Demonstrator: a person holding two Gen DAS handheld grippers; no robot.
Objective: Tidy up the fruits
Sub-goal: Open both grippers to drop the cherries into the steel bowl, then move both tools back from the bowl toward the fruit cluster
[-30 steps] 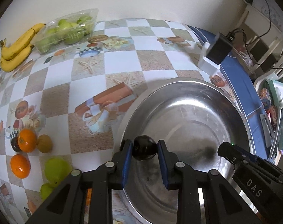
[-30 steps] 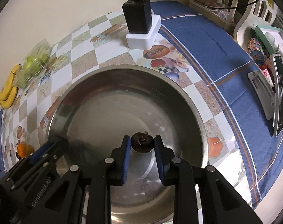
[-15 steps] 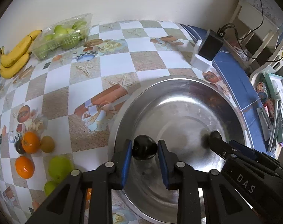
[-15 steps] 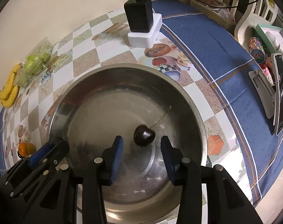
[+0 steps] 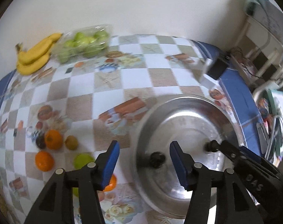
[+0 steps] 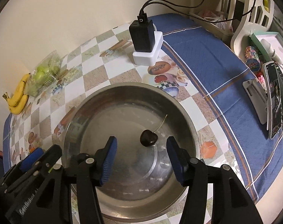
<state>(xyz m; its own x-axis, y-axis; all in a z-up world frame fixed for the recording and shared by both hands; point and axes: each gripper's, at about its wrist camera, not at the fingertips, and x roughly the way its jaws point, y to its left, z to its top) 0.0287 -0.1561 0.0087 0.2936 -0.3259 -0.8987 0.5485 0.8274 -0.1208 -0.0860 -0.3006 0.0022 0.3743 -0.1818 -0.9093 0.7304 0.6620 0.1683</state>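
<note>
A steel bowl [image 5: 178,100] [image 6: 130,85] stands on the checked tablecloth. In the left wrist view a dark cherry [image 5: 157,159] lies on the bowl's floor below my left gripper [image 5: 144,149]. Its jaws are opening and the pads stand clear of the fruit. In the right wrist view a second dark cherry [image 6: 148,140] with a long stem lies in the bowl beneath my right gripper [image 6: 141,143]. Those jaws are opening too, with nothing pressed between them. The right gripper [image 5: 244,160] shows at the bowl's right side, the left gripper [image 6: 35,156] at its left.
Left of the bowl lie two oranges [image 5: 53,139] [image 5: 44,160], a kiwi [image 5: 71,142], a green apple [image 5: 82,160] and a small dark fruit [image 5: 40,142]. Bananas [image 5: 35,56] and a clear pack of green fruit [image 5: 83,43] sit by the wall. A black charger [image 6: 143,35] stands behind the bowl.
Both grippers have spread their jaws and let go of their cherries, which now lie in the bowl. Both grippers have risen a little above it.
</note>
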